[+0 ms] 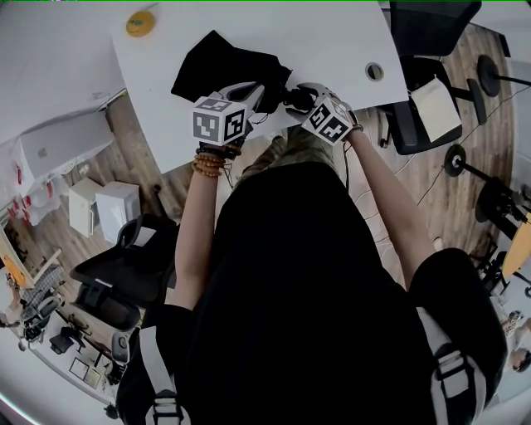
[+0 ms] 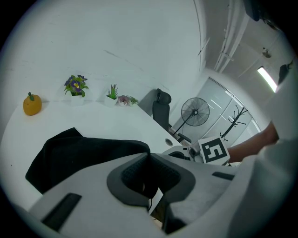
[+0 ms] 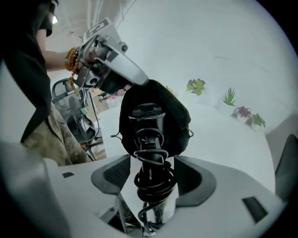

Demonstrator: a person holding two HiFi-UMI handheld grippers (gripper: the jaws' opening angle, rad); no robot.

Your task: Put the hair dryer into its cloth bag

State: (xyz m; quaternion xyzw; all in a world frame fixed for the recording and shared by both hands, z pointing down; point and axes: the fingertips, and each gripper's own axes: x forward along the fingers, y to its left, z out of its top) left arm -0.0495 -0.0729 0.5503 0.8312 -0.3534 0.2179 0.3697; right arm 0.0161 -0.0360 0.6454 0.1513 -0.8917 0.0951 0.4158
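Note:
The black cloth bag [image 1: 222, 68] lies on the white table [image 1: 332, 41]. My left gripper [image 1: 249, 93] is shut on the edge of the bag [image 2: 79, 153] at its mouth; black cloth fills the closed jaws of the left gripper [image 2: 149, 179]. In the right gripper view the black hair dryer [image 3: 148, 139], its cord wound round the handle, points head-first into the bag [image 3: 179, 116]. My right gripper [image 3: 151, 173] stands open with the handle between the jaws, pads just off the coiled cord. In the head view the right gripper [image 1: 303, 95] sits close beside the left.
An orange gourd [image 1: 140, 23] and small potted plants [image 2: 75, 86] stand at the table's far side. A cable hole [image 1: 375, 71] is near the right edge. A black office chair [image 1: 423, 50] stands beyond that edge, and another chair [image 1: 124, 266] behind my left.

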